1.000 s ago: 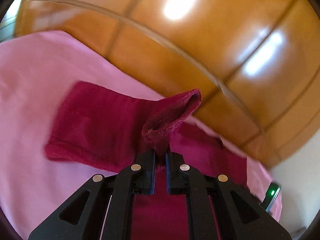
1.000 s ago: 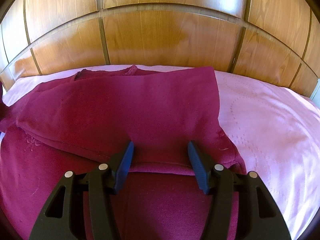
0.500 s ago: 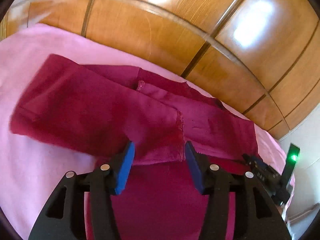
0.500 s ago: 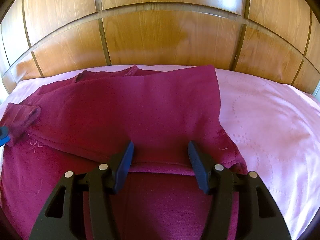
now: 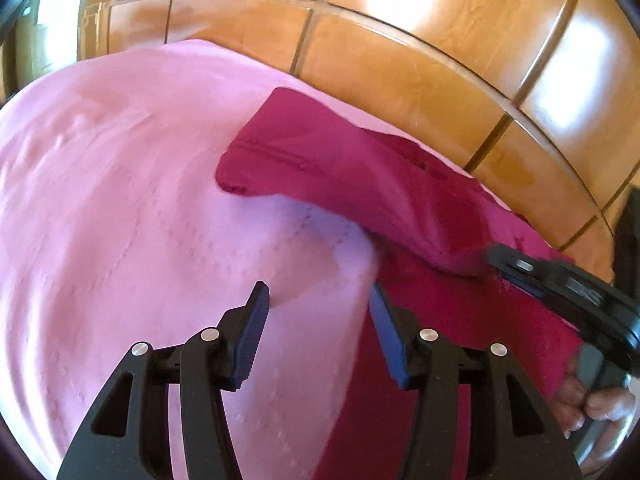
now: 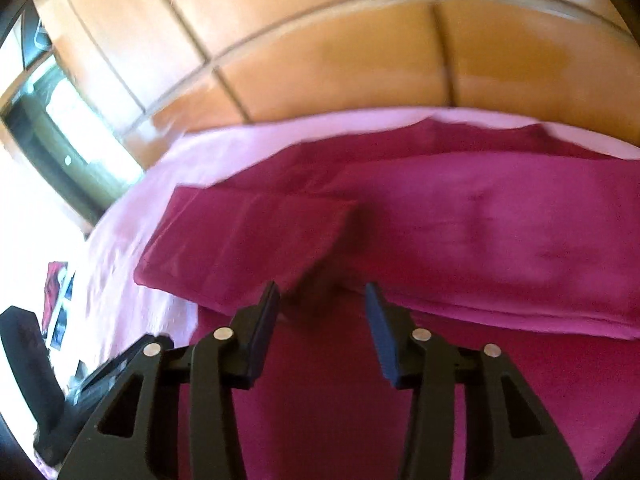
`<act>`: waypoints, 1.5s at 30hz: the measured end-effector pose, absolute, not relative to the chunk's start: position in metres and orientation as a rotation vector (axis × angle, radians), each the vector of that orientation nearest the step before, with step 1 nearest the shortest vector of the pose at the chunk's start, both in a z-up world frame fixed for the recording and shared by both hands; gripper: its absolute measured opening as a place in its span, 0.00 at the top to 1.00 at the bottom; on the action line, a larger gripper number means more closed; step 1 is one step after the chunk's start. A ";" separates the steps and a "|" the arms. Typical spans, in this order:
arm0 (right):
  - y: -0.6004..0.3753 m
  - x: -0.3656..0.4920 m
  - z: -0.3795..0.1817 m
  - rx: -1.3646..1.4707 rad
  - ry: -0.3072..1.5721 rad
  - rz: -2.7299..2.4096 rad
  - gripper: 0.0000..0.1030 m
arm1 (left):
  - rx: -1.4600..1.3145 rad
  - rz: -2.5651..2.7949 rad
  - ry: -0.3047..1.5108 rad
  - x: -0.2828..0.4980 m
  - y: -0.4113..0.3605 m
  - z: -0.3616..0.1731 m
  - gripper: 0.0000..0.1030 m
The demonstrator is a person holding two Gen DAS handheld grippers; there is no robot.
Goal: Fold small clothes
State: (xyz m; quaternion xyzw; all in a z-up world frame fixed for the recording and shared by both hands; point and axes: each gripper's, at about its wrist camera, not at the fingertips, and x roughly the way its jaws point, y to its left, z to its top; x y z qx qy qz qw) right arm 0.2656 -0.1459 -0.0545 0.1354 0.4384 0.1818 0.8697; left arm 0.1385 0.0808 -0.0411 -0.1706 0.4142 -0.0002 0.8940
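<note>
A dark red garment (image 6: 480,240) lies spread on the pink bedsheet (image 5: 120,200), one sleeve (image 5: 340,168) folded across it. My left gripper (image 5: 318,296) is open and holds nothing. It hovers over the sheet at the garment's left edge, which runs by its right finger. My right gripper (image 6: 322,300) hangs low over the garment, just short of the folded sleeve's edge (image 6: 240,292). Its jaws are closing and the pads press on no fabric. In the left wrist view the right gripper (image 5: 504,260) reaches in from the right, with a person's hand (image 5: 592,400) on its handle.
A glossy wooden panelled wall (image 5: 400,60) rises right behind the bed. A bright window (image 6: 80,128) is off to the left. Beside the bed's left edge are some red and white items (image 6: 56,304). The left tool's black body (image 6: 28,360) shows low at the left.
The left gripper let go of the sleeve cuff, opened and swung left over the bare sheet. The right gripper swept left across the garment to the folded sleeve, and its jaws narrowed.
</note>
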 end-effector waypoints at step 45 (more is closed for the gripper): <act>-0.375 0.196 -0.060 0.367 0.783 -0.097 0.78 | -0.127 -0.112 0.741 0.165 0.031 -0.008 0.77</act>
